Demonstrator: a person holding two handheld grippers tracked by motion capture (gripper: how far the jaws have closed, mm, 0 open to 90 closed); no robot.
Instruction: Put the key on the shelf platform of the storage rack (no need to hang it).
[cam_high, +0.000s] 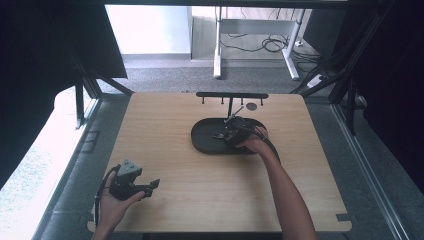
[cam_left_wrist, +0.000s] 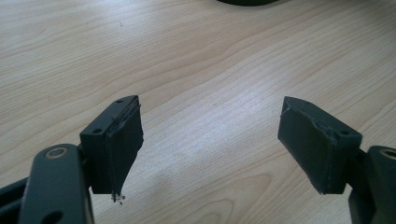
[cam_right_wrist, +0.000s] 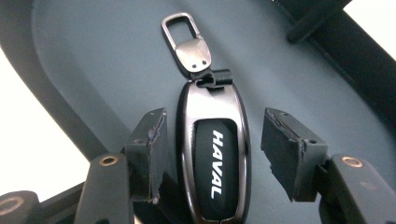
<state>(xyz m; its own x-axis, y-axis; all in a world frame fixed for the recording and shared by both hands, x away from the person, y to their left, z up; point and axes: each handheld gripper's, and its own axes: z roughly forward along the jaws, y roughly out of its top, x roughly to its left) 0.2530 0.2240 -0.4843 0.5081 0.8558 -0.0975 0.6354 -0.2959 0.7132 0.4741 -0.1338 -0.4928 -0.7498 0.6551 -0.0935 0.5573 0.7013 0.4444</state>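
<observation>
Reaching out over the far middle of the bench (cam_high: 165, 140), the right tool (cam_right_wrist: 212, 149) has its jaws spread apart and sitting on either side of a key fob (cam_right_wrist: 213, 158), so it's straddling it but not squeezing. In the right gripper view the left pad looks right up against the fob's metal edge, while the right pad has a clear gap, so I wouldn't call it gripped. The fob is a dark case with a shiny metal frame, "HAVAL" printed on it, and a metal clip (cam_right_wrist: 187, 44) on the end pointing away from the tool. It's lying flat inside a black oval tray (cam_high: 205, 142), which sits in the far-centre part of the bench with a black T-shaped rack (cam_high: 231, 95) standing at its far side. Over at the near left corner, the left tool (cam_left_wrist: 210, 140) is wide open with nothing between its pads, just bare wood grain under it, and it's well apart from the tray.
</observation>
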